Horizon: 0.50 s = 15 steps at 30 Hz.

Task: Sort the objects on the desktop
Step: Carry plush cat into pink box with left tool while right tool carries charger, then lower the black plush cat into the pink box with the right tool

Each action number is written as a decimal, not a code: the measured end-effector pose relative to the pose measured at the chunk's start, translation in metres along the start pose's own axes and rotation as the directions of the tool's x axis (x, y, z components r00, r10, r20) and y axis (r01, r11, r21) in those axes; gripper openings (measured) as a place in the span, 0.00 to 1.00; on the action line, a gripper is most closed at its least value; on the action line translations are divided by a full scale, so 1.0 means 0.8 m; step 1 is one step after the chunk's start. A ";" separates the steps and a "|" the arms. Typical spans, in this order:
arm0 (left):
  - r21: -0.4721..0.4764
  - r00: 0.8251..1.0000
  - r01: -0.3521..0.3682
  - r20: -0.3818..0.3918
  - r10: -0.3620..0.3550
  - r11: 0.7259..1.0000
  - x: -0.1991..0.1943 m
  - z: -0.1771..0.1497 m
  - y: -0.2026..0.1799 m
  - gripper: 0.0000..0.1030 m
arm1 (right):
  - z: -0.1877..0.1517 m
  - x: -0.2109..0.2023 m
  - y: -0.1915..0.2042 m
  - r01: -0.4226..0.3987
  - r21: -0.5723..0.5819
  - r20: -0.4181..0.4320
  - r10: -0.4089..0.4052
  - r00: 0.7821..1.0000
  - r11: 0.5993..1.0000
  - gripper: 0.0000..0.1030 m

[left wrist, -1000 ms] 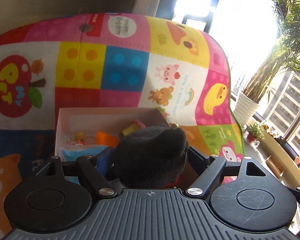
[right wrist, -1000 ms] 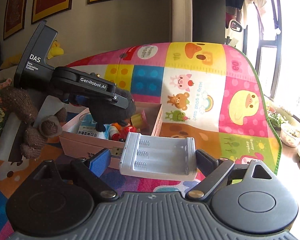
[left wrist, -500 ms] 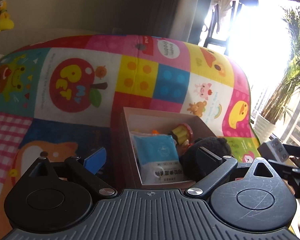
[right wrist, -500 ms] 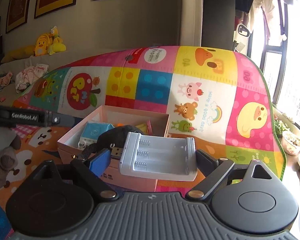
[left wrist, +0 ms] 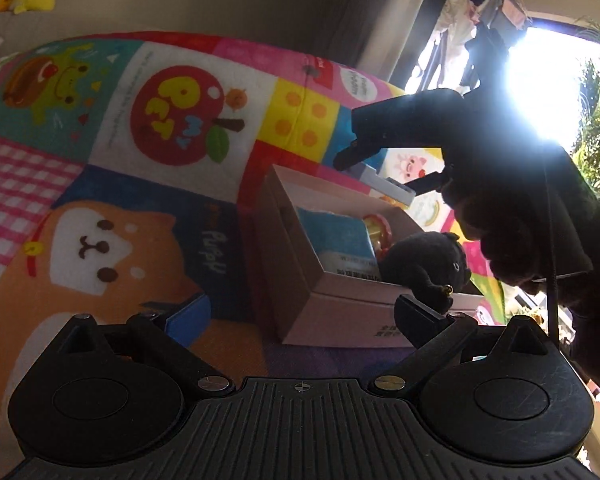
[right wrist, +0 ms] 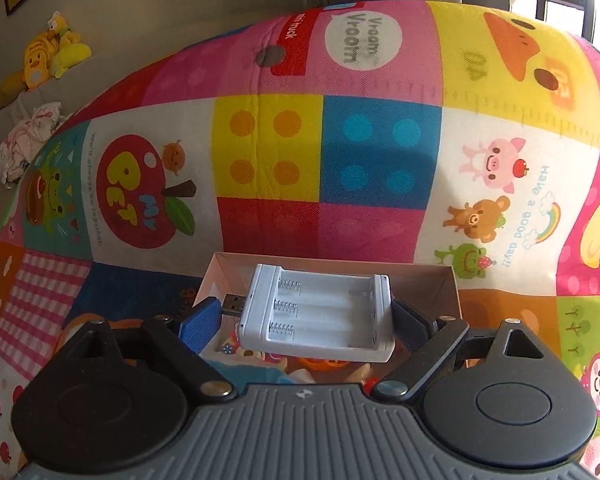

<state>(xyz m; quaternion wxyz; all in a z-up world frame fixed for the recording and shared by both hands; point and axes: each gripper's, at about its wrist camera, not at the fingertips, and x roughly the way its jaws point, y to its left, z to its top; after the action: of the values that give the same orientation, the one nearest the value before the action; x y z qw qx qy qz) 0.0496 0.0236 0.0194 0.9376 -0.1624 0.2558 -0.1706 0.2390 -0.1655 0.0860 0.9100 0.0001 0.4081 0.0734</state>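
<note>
An open pink cardboard box [left wrist: 340, 308] stands on the play mat. A black plush toy [left wrist: 428, 268] lies in its near right corner, beside a blue packet [left wrist: 336, 236] and a yellow-red toy [left wrist: 376, 228]. My left gripper [left wrist: 304, 316] is open and empty, just short of the box's near corner. My right gripper [right wrist: 306, 320] is shut on a white battery charger [right wrist: 316, 316] with a USB plug, held over the box [right wrist: 328, 260]. In the left wrist view the charger [left wrist: 384, 184] hangs above the box's far side in the right gripper [left wrist: 384, 168], with a dark gloved hand [left wrist: 520, 208] behind it.
A colourful play mat [right wrist: 268, 152] covers the whole surface. Small toys [right wrist: 328, 364] show in the box under the charger. Yellow plush toys [right wrist: 48, 56] and crumpled cloth [right wrist: 28, 136] lie on a sofa at the back left. A potted plant [left wrist: 596, 120] stands by the bright window.
My left gripper opened, left the black plush toy in the box and drew back to the left. My right gripper carried the charger forward over the box.
</note>
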 end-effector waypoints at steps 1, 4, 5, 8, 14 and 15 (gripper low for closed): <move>-0.008 1.000 0.001 0.002 -0.001 1.000 -0.001 0.000 0.003 0.98 | 0.002 0.009 0.008 0.010 -0.008 -0.008 -0.010 1.000 1.000 0.88; -0.017 1.000 -0.029 0.005 0.029 0.999 -0.002 -0.001 0.010 0.98 | 0.005 0.030 0.022 -0.018 -0.026 -0.048 0.017 0.999 0.999 0.90; -0.022 0.999 -0.039 0.005 0.039 0.999 -0.002 0.000 0.012 0.98 | 0.006 0.031 0.023 -0.029 -0.030 -0.063 0.027 0.998 0.999 0.92; -0.045 0.999 -0.051 0.012 0.051 0.998 -0.004 0.002 0.019 0.99 | 0.002 0.003 0.021 -0.028 -0.092 -0.021 0.026 0.999 0.995 0.92; -0.044 0.999 -0.044 0.009 0.044 0.998 -0.006 0.004 0.017 0.99 | -0.041 -0.066 -0.015 -0.006 -0.177 -0.060 -0.005 0.998 0.984 0.92; -0.042 0.999 -0.038 0.008 0.039 0.998 -0.006 0.004 0.016 0.99 | -0.052 -0.068 -0.023 0.007 -0.171 -0.084 -0.021 0.996 0.985 0.92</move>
<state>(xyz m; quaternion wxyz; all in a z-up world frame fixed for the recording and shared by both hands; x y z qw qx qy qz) 0.0505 0.0373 0.0193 0.9382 -0.1777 0.2583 -0.1464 0.1745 -0.1934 0.0978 0.8888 -0.0839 0.4389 0.1017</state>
